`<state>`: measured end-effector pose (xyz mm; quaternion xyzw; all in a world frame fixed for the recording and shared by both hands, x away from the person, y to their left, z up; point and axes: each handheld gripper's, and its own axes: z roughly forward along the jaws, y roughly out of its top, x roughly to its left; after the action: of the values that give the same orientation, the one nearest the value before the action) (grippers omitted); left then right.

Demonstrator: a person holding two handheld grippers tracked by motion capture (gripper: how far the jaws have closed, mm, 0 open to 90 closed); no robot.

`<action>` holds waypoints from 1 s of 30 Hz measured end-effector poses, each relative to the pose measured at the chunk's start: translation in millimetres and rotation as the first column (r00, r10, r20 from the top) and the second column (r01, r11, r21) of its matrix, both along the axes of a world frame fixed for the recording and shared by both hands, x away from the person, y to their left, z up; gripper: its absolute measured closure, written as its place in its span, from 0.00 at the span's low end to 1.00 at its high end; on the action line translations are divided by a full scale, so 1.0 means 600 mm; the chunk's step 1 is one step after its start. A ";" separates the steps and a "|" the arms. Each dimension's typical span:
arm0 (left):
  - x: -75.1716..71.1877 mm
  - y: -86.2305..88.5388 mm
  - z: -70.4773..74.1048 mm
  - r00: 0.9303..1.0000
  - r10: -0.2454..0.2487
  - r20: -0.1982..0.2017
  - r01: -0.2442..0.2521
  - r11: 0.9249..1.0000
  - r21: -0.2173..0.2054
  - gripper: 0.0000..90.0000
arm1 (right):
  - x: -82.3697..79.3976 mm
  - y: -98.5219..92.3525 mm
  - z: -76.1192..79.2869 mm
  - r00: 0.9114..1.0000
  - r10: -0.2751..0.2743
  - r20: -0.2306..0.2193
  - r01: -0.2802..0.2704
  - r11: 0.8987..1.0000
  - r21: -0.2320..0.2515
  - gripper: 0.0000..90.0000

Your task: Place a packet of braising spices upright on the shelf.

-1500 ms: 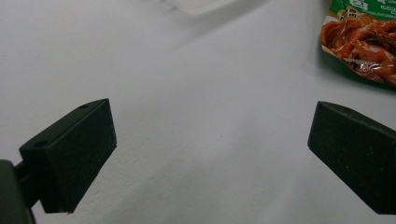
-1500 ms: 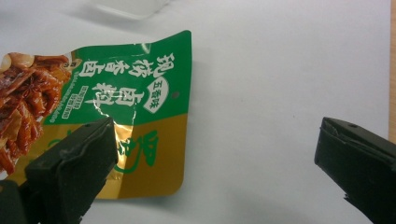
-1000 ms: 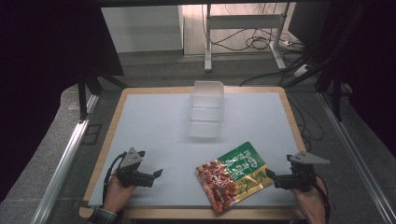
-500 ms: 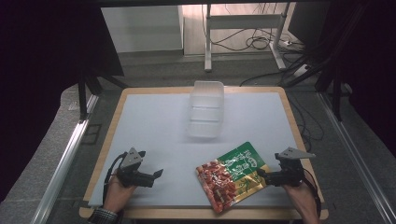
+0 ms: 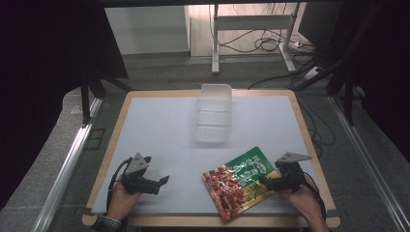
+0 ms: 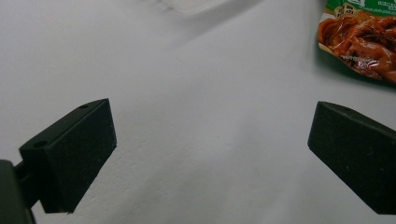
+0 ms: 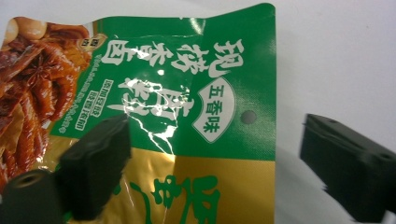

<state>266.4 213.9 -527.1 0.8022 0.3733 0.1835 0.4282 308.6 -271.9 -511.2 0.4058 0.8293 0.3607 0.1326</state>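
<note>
A green and gold snack packet (image 5: 239, 183) with red food pictured lies flat near the table's front right. My right gripper (image 5: 264, 181) is at its right edge. In the right gripper view the packet (image 7: 187, 93) lies under that gripper (image 7: 215, 135); one jaw hangs over the packet and the other over bare table, with the packet's edge between them. The jaws have just been closing a little and stand wide, pressing on nothing. My left gripper (image 5: 164, 180) rests open at the front left over bare table, and its own view shows it (image 6: 212, 121) with nothing between the jaws.
A clear plastic container (image 5: 213, 118) stands at the back middle of the white table top (image 5: 159, 135), which has a wooden rim. Its corner (image 6: 187, 4) and the packet (image 6: 359, 37) appear at the top of the left gripper view. Cables lie on the floor beyond.
My right gripper has moved left and slightly down onto the packet's right edge. The left gripper and the packet have stayed put.
</note>
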 end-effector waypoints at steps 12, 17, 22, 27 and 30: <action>0.000 -0.001 0.000 1.000 -0.001 -0.001 0.001 1.000 0.004 0.01 | 0.003 0.002 0.011 1.000 -0.001 -0.022 0.001 1.000 0.019 0.48; 0.000 -0.002 0.000 1.000 -0.002 0.000 0.002 1.000 0.006 0.01 | 0.010 0.019 0.019 1.000 0.016 -0.002 -0.016 1.000 0.014 0.51; 0.000 -0.003 0.000 1.000 -0.004 0.000 0.004 1.000 0.008 0.01 | 0.021 0.038 0.024 0.999 0.038 0.019 -0.037 0.999 -0.029 0.61; 0.000 -0.003 0.000 1.000 -0.003 0.000 0.003 1.000 0.009 0.01 | 0.034 0.057 0.024 0.998 0.056 0.023 -0.054 0.994 -0.092 0.69; 0.000 -0.003 0.000 1.000 -0.004 -0.001 0.004 1.000 0.010 0.01 | 0.044 0.068 0.024 0.998 0.063 0.023 -0.060 0.990 -0.126 0.79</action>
<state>266.3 212.2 -527.4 0.8051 0.3709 0.1842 0.4246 334.7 -231.3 -497.0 0.3661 0.8604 0.3174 0.1578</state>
